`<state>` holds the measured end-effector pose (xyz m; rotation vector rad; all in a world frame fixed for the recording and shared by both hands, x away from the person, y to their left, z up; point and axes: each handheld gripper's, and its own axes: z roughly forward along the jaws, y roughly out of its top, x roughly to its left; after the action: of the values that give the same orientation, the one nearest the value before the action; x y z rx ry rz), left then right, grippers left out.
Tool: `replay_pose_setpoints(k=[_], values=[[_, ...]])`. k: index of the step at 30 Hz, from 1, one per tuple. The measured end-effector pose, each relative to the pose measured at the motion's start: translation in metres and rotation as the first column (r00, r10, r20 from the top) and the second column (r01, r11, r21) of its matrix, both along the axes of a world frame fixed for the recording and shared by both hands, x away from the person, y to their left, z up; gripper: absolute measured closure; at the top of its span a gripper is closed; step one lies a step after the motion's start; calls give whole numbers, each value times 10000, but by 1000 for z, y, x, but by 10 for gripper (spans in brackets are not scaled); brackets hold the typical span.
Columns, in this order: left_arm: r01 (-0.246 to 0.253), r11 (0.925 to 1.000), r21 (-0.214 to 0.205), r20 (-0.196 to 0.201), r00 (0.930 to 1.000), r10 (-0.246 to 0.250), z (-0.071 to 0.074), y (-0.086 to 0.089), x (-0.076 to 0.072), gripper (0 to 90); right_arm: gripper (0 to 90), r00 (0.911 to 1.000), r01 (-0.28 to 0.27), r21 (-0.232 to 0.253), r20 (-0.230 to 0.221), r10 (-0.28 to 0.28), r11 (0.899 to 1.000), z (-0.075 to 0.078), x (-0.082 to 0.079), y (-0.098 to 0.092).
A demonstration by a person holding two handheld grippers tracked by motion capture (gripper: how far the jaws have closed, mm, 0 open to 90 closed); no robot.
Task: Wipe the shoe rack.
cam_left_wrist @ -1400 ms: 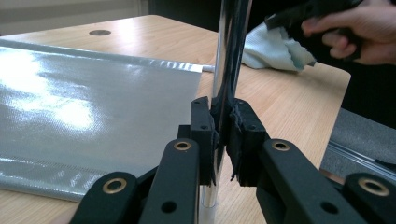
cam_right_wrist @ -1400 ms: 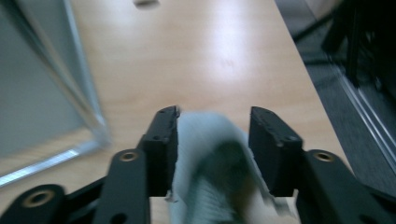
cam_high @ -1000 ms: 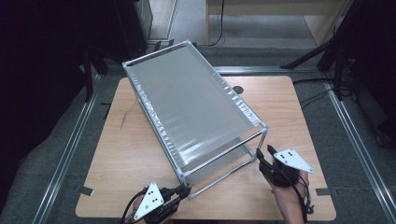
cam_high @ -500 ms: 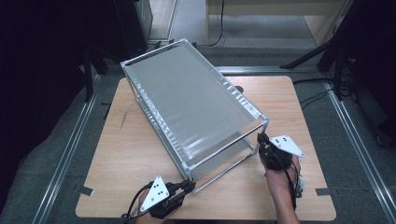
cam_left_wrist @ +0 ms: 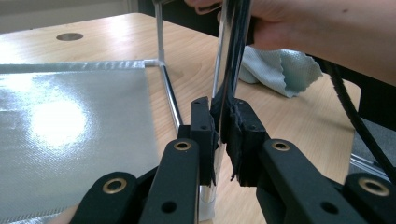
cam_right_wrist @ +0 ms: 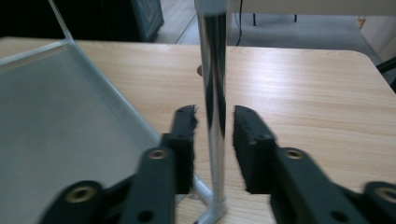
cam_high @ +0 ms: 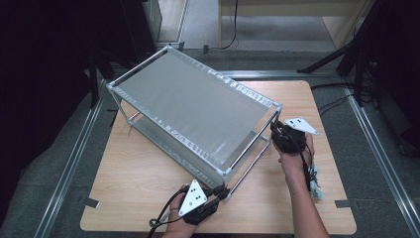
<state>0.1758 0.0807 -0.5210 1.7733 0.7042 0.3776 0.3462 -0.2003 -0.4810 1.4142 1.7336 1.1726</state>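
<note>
Nearest the person, the left hand-held gripper (cam_high: 218, 192) is clamped on the near corner post (cam_left_wrist: 227, 70) of the two-tier metal rack (cam_high: 193, 106), its pads pressed tight against the chrome tube in the left gripper view. A little farther in, the right hand-held gripper (cam_high: 278, 133) straddles the right corner post (cam_right_wrist: 212, 116); its jaws have just been opening slightly, and the right gripper view shows the post between them with a gap on each side, so no firm hold there. The rack stands upright on the wooden bench (cam_high: 143, 173), skewed across it, its silver-lined top shelf running away toward the far left corner. A pale blue cloth (cam_high: 317, 188) lies on the bench beside the right forearm. Judgement: the step in hand is swivelling or repositioning the rack by its near end. The next move calls for the right jaws to close firmly on their post, then both hands moving together so the frame does not rack or tip.
</note>
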Motion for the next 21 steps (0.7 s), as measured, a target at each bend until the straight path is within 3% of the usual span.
replay_pose_setpoints(k=[1,2,4,5,6,8,9,11,16,18,21], values=[[-4,10000,-39,-27,10000,4,0,-5,2,822,608,9999,-111,416,81,108,9991,7,-7,-4],[-4,10000,-39,-27,10000,4,0,-5,2,821,608,9999,-111,416,81,108,9991,7,-7,-4],[49,10000,-69,11,10000,-48,-1,-12,7,822,548,9989,-377,385,279,366,9985,16,-28,-7],[43,10000,-51,10,10000,-43,-1,-14,9,822,548,9989,-377,385,279,366,9985,16,-28,-7],[37,10000,-76,10,10000,-36,-1,-18,12,821,523,9978,-555,308,373,543,9980,19,-46,-8],[-7,10000,-47,26,10000,7,0,-24,19,820,514,9979,-549,286,372,538,9981,20,-52,-8],[-43,10000,-53,-8,10000,43,1,-26,22,813,493,9973,-676,241,314,668,9974,19,-72,-7],[-18,9999,-106,-68,10000,17,2,-28,27,804,480,9971,-706,176,294,701,9973,18,-80,-5],[253,9995,-205,-122,9996,-256,8,-19,25,591,386,9885,-1450,146,461,1442,9893,7,-115,4],[181,9996,-221,67,9998,-179,9,-9,20,539,322,9815,-1895,262,322,1887,9815,-1,-126,8],[-128,9992,-375,148,9998,134,9,6,18,473,267,9765,-2148,432,292,2137,9757,-12,-141,17]])
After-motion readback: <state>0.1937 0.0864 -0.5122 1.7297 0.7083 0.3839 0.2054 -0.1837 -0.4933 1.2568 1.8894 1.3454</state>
